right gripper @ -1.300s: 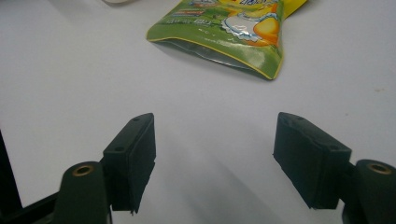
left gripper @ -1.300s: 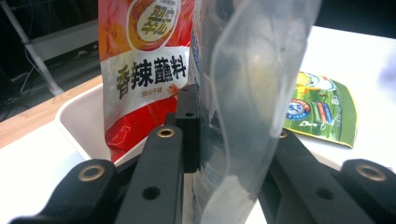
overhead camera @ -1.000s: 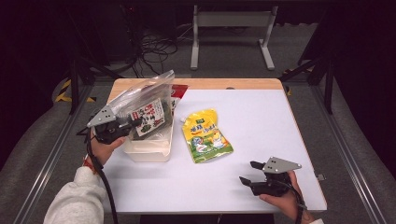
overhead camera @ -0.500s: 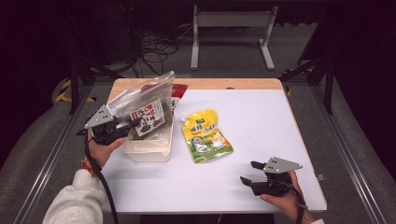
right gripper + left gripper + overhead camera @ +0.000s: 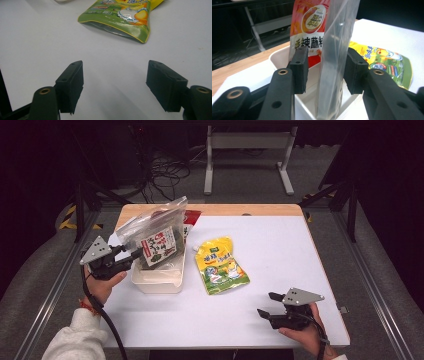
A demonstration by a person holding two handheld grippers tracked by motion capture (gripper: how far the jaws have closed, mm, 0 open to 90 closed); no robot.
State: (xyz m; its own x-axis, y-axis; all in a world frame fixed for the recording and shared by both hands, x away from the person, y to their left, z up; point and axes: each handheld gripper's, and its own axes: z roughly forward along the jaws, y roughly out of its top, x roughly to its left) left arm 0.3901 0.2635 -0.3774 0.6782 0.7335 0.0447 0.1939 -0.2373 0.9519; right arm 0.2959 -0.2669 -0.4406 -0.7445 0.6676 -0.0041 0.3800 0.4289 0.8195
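The clear bag (image 5: 337, 50) stands upright in the white tub (image 5: 155, 279), between the left gripper (image 5: 325, 65) pads, released; its jaws have just been opening.

The table (image 5: 280, 250) is white with a bare wood strip along its far edge. On it, the pouch (image 5: 221, 266) is yellow above and green below, with cartoon print. At its nine o'clock, the white tub (image 5: 156, 281) holds a clear bag (image 5: 150, 232) bearing a white-and-red label over dark contents; behind stands a red-orange packet (image 5: 308, 27) with white lettering. Both grippers' jaws are black.
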